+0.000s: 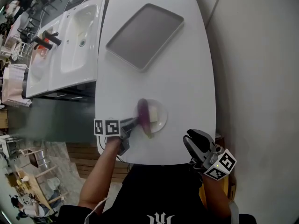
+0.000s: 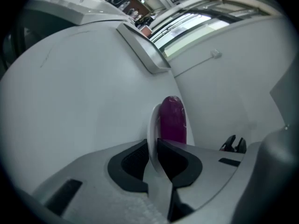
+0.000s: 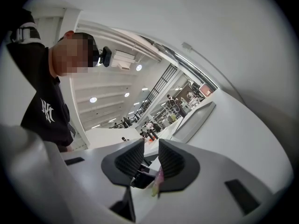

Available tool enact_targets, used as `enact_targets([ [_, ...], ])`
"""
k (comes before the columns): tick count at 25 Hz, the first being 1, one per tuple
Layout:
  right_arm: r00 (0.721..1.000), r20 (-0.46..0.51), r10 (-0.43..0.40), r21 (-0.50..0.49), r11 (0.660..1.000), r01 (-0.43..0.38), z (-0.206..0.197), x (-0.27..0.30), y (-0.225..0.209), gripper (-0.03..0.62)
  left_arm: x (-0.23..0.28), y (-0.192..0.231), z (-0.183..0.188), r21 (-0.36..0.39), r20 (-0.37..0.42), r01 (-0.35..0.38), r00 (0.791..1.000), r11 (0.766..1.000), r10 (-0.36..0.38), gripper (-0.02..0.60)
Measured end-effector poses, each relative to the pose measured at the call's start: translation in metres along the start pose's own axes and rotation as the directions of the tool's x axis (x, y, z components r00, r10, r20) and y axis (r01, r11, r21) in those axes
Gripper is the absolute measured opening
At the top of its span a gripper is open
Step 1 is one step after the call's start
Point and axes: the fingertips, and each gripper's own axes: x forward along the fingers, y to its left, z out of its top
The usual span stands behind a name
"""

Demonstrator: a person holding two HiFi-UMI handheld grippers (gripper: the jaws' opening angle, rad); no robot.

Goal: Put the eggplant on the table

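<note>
A purple eggplant (image 1: 144,117) lies across a small white plate (image 1: 160,120) near the front edge of the white table (image 1: 187,78). My left gripper (image 1: 135,121) is shut on the plate's left rim. In the left gripper view the plate rim (image 2: 152,125) stands edge-on between the pads, tilted, with the eggplant (image 2: 172,120) just beyond it, and my left gripper (image 2: 153,158) pinches that rim. My right gripper (image 1: 194,141) hovers at the table's front right corner, apart from the plate. In its own view the right gripper (image 3: 151,158) is open with nothing between the pads.
A grey rectangular tray (image 1: 145,34) lies at the far end of the table, also seen as the tray (image 2: 142,55) in the left gripper view. A white double sink (image 1: 77,36) stands to the table's left. A wall runs along the right.
</note>
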Motion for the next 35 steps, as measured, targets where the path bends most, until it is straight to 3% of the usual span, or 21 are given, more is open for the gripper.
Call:
enact_targets([
  [6,0.999,0.051,0.013,-0.015,1.0,-0.012,0.012,-0.018,0.01,0.08,-0.002,0.0,-0.001,0.107,-0.011,-0.123,0.992,0.987,0.125,0.057],
  [12,0.997,0.067,0.027,-0.015,1.0,-0.026,0.013,-0.04,0.023,0.078,-0.008,0.0,-0.003,0.312,0.006,-0.286,0.954,0.906,0.299,0.075],
  [14,0.997,0.064,0.041,-0.019,0.999,-0.04,0.012,-0.048,0.032,0.078,-0.012,-0.007,-0.005,0.322,0.036,-0.3,0.952,0.898,0.305,0.077],
  [20,0.995,0.036,0.094,-0.024,0.995,-0.093,-0.007,-0.06,0.052,0.076,-0.055,-0.002,-0.01,0.264,0.187,-0.306,0.946,0.915,0.263,0.068],
  [22,0.992,0.005,0.124,-0.034,0.992,-0.123,-0.017,-0.061,0.06,0.051,-0.075,-0.008,-0.019,0.277,0.249,-0.241,0.953,0.93,0.173,0.027],
  [24,0.987,-0.009,0.158,-0.049,0.986,-0.159,-0.022,-0.059,0.072,0.037,-0.093,-0.026,-0.035,0.321,0.294,-0.133,0.955,0.937,0.035,0.006],
  [26,0.983,0.007,0.184,-0.072,0.98,-0.183,-0.022,-0.054,0.088,0.032,-0.108,-0.051,-0.054,0.365,0.316,0.007,0.94,0.931,-0.131,0.006],
  [27,0.981,0.023,0.194,-0.08,0.978,-0.191,-0.02,-0.052,0.098,0.032,-0.116,-0.066,-0.064,0.386,0.321,0.086,0.921,0.919,-0.221,0.006],
  [30,0.976,0.052,0.21,-0.111,0.973,-0.204,-0.015,-0.052,0.127,0.032,-0.135,-0.113,-0.096,0.436,0.301,0.322,0.828,0.84,-0.473,0.006],
  [33,0.98,0.019,0.199,-0.15,0.969,-0.194,-0.021,-0.058,0.157,0.024,-0.15,-0.156,-0.125,0.46,0.237,0.521,0.709,0.719,-0.665,0.006],
  [35,0.983,-0.001,0.182,-0.17,0.969,-0.18,-0.035,-0.054,0.176,0.011,-0.165,-0.174,-0.143,0.504,0.164,0.582,0.661,0.638,-0.732,0.006],
])
